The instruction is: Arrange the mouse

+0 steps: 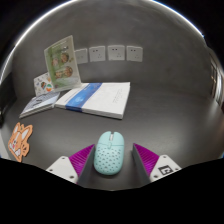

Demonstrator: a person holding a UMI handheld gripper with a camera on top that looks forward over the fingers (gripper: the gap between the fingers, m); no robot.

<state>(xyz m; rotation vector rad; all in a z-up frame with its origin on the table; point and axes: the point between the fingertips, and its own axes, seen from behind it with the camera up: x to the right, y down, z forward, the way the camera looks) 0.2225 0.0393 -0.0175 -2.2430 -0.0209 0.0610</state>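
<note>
The mouse (110, 153) sits between the open tongs (112, 158).

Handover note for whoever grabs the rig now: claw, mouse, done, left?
Claw: open, a finger on each side of the mouse, a gap showing at both sides.
Mouse: pale green, resting on the grey desk between the fingers, nose pointing away towards the book.
Book: lies flat beyond the mouse, with more papers to its left. An orange card lies left of the fingers.
Done: claw lined up around the mouse.
Left: close on it, move it to its spot, release.
</note>
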